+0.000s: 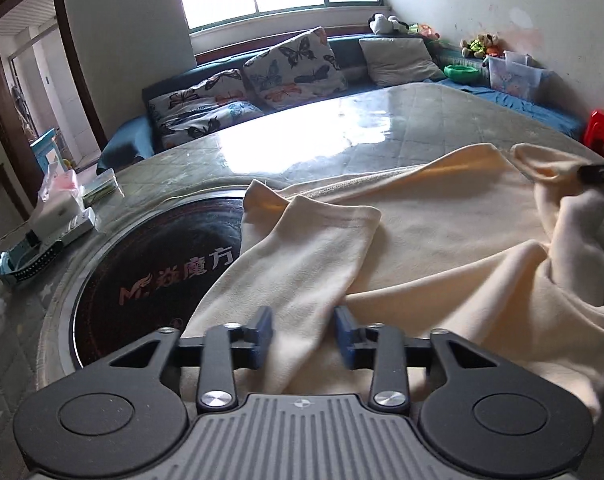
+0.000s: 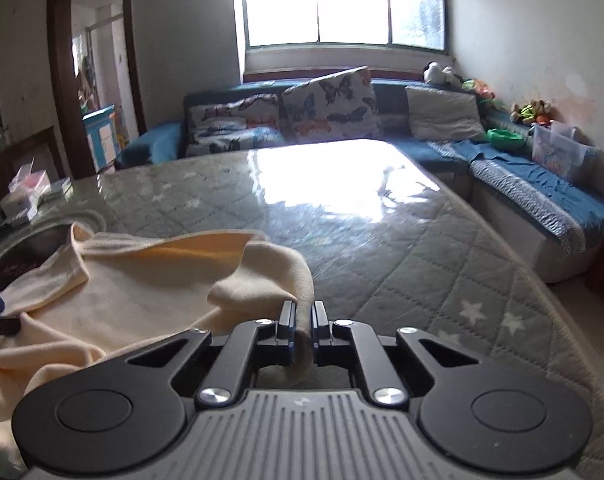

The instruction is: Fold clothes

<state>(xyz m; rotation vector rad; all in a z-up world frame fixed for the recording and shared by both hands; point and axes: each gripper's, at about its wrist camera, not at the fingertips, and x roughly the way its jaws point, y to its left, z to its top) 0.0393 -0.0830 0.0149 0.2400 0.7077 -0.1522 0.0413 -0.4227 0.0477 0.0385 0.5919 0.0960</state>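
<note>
A cream long-sleeved garment (image 1: pixel 441 240) lies spread on the quilted table. My left gripper (image 1: pixel 303 338) is open, its blue fingers on either side of the left sleeve (image 1: pixel 313 252), which runs between them. My right gripper (image 2: pixel 302 330) is shut on a fold of the garment's right sleeve (image 2: pixel 262 284) and lifts it a little off the table. The right gripper's tip also shows at the far right of the left wrist view (image 1: pixel 599 174), pinching the cloth. The garment's body (image 2: pixel 134 296) lies to the left in the right wrist view.
A round black induction cooktop (image 1: pixel 154 272) is set in the table under the garment's left side. Boxes and a tissue pack (image 1: pixel 60 204) sit at the table's left edge. A blue sofa with butterfly pillows (image 1: pixel 294 64) stands behind. A red stool (image 1: pixel 603 132) stands at the right.
</note>
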